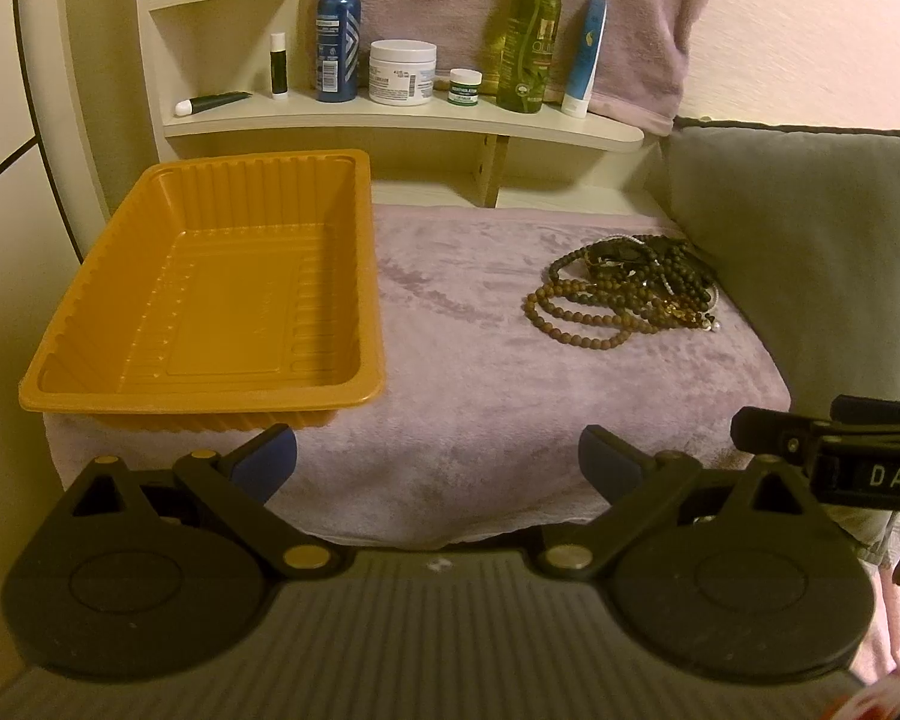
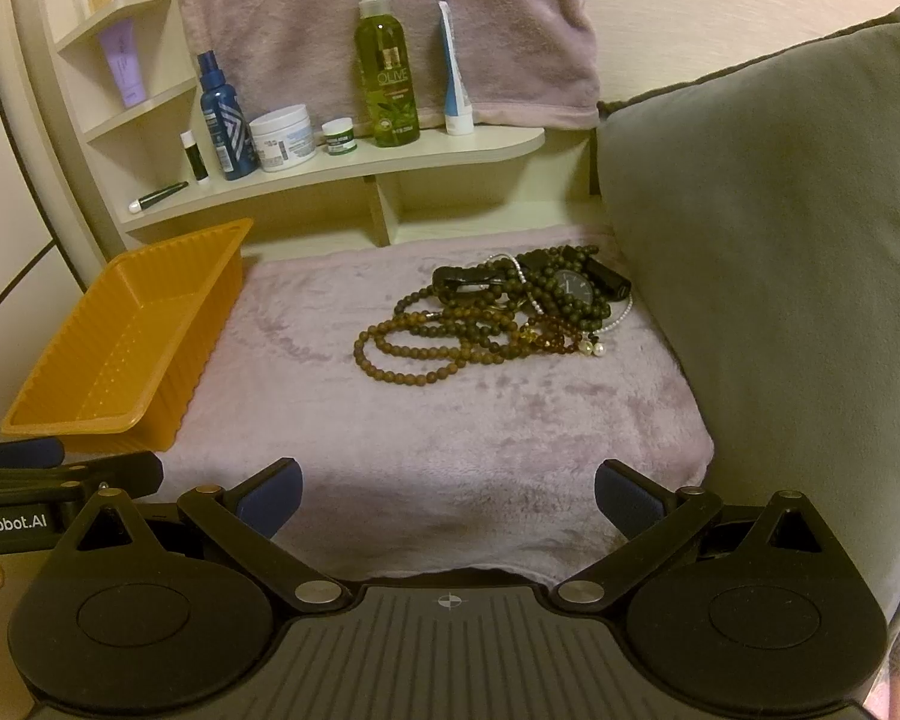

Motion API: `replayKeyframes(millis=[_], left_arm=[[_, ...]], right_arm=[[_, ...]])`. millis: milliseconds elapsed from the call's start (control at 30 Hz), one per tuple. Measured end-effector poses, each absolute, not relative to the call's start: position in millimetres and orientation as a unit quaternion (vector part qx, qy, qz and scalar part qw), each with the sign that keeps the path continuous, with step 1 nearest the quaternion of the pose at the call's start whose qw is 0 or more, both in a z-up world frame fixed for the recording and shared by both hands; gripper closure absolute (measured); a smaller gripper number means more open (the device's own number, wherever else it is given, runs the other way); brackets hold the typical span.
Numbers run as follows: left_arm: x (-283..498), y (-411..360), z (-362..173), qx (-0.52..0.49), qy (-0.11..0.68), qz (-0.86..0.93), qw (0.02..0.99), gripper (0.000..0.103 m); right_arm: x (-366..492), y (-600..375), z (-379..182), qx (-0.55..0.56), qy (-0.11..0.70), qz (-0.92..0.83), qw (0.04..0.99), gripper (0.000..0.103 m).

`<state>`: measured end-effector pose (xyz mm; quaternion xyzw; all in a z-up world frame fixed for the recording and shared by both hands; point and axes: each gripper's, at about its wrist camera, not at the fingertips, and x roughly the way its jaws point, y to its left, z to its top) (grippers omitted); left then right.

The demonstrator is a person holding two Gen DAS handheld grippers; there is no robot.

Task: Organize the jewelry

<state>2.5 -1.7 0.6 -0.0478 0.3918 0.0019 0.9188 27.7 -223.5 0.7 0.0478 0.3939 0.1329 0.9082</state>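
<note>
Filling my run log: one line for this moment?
left tool open | right tool open | beads piled on blanket | tray holds nothing

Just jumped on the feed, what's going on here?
Nothing is picked up yet. Both grippers, left and right, are open and empty, held back at the near edge of the pink blanket. The tangled pile of bead necklaces lies by the grey cushion; the orange tray on the left holds nothing.
</note>
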Motion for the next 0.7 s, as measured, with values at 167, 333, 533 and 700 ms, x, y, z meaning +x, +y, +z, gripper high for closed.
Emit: replayKeyframes(millis=[167, 333, 533, 700], left_arm=[[2.6, -1.6, 0.8, -0.048, 0.392, 0.001, 0.919, 0.003], [2.3, -3.0, 0.9, -0.047, 0.392, 0.001, 0.919, 0.003], [1.7, -4.2, 1.0, -0.047, 0.392, 0.000, 0.919, 0.003], [2.1, -3.8, 0.8, -0.047, 0.392, 0.000, 0.919, 0.003]], right_arm=[[27.4, -223.8, 0.9, 0.048, 0.394, 0.133, 0.908, 0.000], [27.0, -224.1, 1.2, 0.048, 0.394, 0.133, 0.908, 0.000], [26.5, -224.4, 1.5, 0.048, 0.394, 0.133, 0.908, 0.000], [26.6, -224.8, 1.8, 0.049, 0.393, 0.133, 0.908, 0.000]])
